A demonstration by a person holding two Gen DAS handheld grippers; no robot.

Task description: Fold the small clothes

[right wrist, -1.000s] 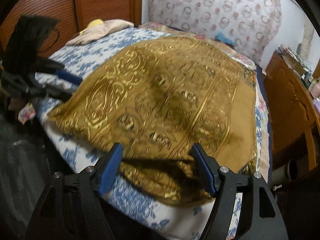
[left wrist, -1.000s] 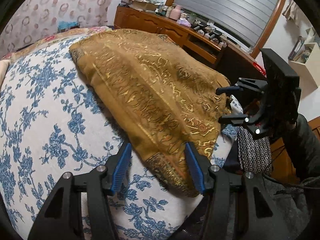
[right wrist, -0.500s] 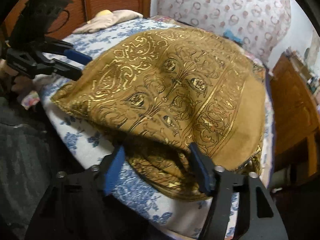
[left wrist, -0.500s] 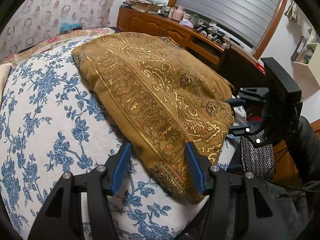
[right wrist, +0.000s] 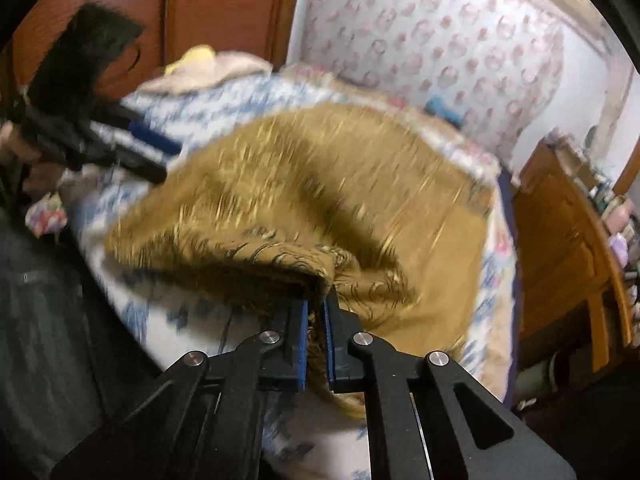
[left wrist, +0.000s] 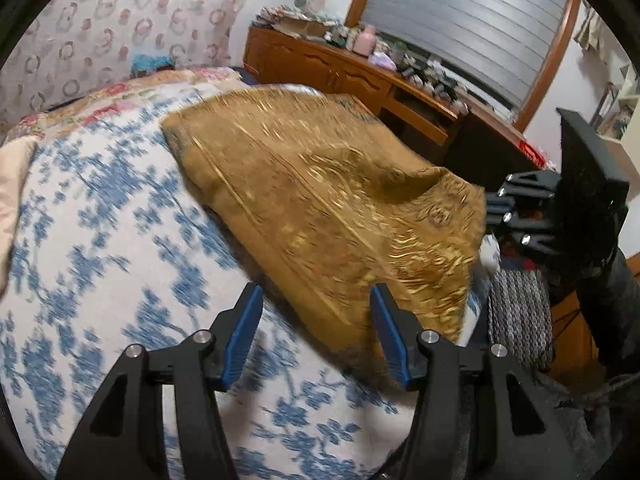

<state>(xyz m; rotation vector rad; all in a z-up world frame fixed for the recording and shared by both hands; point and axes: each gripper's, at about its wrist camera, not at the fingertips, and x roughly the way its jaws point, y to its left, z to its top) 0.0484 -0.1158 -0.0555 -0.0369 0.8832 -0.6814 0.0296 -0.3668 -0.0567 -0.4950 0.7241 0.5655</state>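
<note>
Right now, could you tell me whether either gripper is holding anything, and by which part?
The right gripper is shut on the gold-patterned cloth, pinching its near edge. The left gripper stands open, holding nothing.

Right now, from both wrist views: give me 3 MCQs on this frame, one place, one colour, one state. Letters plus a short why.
1. Where does the gold patterned cloth lie?
A. On the wooden dresser
B. On the blue floral bedspread
C. On the floor

2. What colour are the pads on the gripper fingers?
A. Red
B. Green
C. Blue

3. What state is the right gripper in?
A. Wide open above the cloth
B. Shut on the cloth's near edge
C. Shut on nothing

Answers:
1. B, the cloth is spread across the white-and-blue bedspread in both views.
2. C, blue strips line the inner faces of the fingers.
3. B, its pads pinch a bunched fold of cloth, while the left gripper stands open over the cloth's other near corner.
</note>
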